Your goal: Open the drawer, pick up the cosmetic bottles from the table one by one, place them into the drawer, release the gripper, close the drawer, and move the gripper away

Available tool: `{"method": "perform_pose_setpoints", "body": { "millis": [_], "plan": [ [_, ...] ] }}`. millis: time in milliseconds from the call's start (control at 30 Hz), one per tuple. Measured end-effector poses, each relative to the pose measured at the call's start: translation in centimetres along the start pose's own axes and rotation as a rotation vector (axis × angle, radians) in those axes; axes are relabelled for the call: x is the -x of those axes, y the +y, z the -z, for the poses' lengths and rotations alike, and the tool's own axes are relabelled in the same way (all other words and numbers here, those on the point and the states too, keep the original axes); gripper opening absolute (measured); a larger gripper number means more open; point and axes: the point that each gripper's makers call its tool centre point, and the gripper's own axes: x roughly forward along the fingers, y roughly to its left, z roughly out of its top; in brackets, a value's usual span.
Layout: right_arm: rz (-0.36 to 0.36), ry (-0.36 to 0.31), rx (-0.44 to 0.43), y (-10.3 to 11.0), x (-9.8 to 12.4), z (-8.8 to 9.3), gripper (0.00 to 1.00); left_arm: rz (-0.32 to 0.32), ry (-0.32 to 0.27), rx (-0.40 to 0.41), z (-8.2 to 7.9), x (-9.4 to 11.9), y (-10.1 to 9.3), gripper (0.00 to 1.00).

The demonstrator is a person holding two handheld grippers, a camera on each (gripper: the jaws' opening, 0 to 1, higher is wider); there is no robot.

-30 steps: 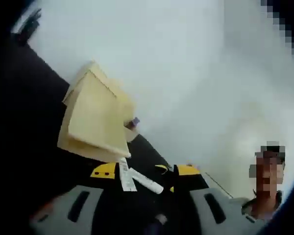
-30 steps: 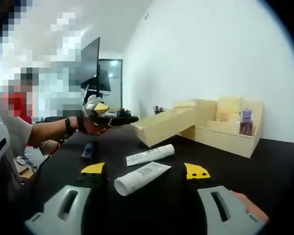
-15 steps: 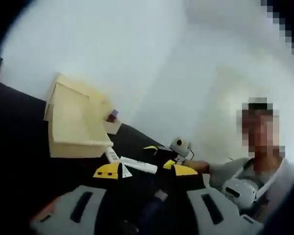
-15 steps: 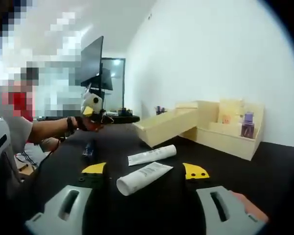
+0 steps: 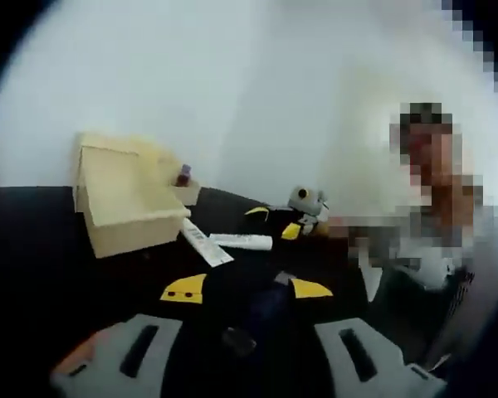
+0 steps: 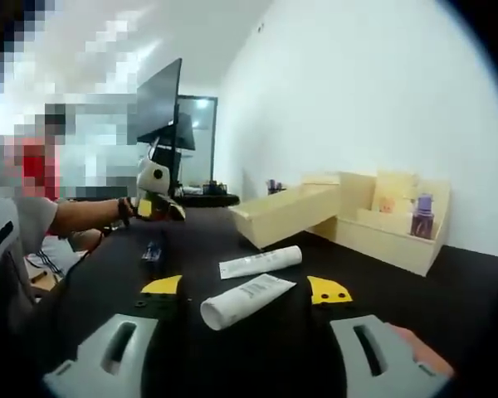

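The right gripper [image 6: 245,292] has its jaws wide apart and holds nothing — the nearest white tube [image 6: 247,300] lies on the black table [image 6: 448,290] between its yellow tips, long axis crosswise. The drawer [image 6: 280,214] stands open beyond. The left gripper [image 5: 246,288] is also spread and empty, farther from the tubes.

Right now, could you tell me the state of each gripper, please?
Left gripper: jaws open, holding nothing.
Right gripper: jaws open, a white tube lying between them, ungripped.
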Motion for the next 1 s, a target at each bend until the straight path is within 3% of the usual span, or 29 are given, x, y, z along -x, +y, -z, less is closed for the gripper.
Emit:
{"method": "perform_pose_setpoints", "body": {
  "millis": [300,500,867,1000],
  "plan": [
    [0.0,-0.002,-0.014,-0.5,0.0,0.0,0.51,0.065,0.054,-0.051,1.0,0.3,-0.9,0.39],
    [0.0,0.0,-0.018,-0.9,0.0,0.0,0.51,0.038,0.133,-0.083,2.5,0.4,-0.2,0.33],
    [-0.003,0.003,-0.02,-1.0,0.0,0.1,0.51,0.019,0.173,-0.088,3.6,0.3,0.7,0.32],
    [-0.004,0.005,-0.019,-1.0,0.0,0.1,0.51,0.021,0.173,-0.054,3.8,0.1,0.7,0.31]
  ]
}}
